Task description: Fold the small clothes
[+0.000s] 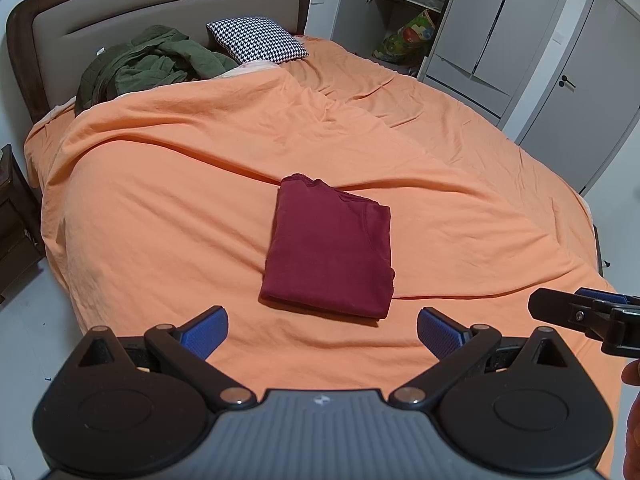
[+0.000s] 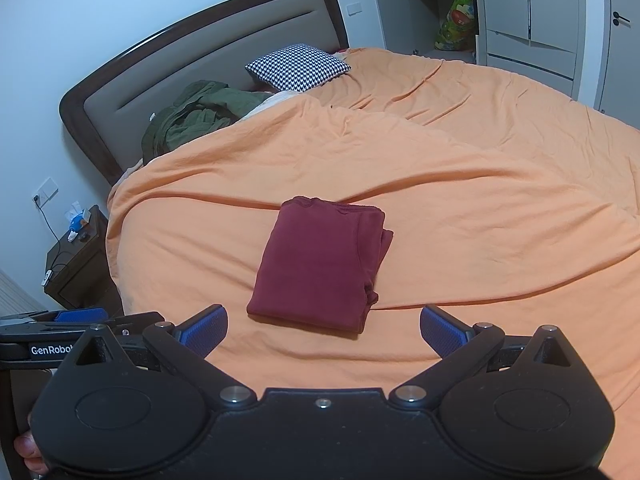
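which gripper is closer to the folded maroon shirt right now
Neither clearly. The left gripper and right gripper both hover open just short of the folded maroon shirt's near edge, left toward its left side, right toward its right; neither touches it.

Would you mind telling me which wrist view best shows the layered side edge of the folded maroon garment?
The right wrist view: the folded maroon garment shows its stacked layers along the right edge. The left wrist view shows the garment more flatly from above, so that edge reads as a single line.
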`<action>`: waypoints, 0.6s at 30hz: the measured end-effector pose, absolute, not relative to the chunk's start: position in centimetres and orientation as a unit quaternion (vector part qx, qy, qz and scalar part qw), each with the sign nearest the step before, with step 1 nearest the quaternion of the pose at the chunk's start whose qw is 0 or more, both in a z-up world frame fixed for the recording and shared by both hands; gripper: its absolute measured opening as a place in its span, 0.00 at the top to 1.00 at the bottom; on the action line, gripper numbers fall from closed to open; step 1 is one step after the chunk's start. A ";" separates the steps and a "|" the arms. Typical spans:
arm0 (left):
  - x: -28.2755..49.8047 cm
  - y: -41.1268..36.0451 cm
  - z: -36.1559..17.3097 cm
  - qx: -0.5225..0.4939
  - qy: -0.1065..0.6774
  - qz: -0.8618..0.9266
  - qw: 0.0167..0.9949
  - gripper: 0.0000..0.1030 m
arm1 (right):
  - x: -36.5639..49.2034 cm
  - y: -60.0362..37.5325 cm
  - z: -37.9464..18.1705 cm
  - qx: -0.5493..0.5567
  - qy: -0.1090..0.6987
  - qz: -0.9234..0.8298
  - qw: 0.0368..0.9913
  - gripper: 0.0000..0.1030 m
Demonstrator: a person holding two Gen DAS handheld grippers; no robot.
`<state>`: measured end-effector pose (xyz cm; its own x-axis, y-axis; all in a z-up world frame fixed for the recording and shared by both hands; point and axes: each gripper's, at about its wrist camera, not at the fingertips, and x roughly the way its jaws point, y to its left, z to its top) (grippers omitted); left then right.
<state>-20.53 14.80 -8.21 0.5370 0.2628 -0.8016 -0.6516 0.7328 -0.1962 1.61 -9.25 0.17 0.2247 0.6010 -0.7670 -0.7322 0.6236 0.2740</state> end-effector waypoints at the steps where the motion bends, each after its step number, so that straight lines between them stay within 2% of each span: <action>1: -20.5 14.8 -8.2 -0.244 0.397 0.272 0.842 0.00 | 1.6 -9.3 0.2 -0.072 0.452 0.428 0.779 0.01; 18: -21.0 14.7 -8.0 -0.256 0.387 0.265 0.845 0.00 | 1.8 -9.3 0.1 -0.070 0.452 0.429 0.779 0.01</action>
<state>-20.98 14.74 -8.00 0.5603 0.2504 -0.7895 -0.6462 0.7284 -0.2276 1.82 -9.26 0.05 0.2235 0.6045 -0.7646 -0.7315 0.6225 0.2783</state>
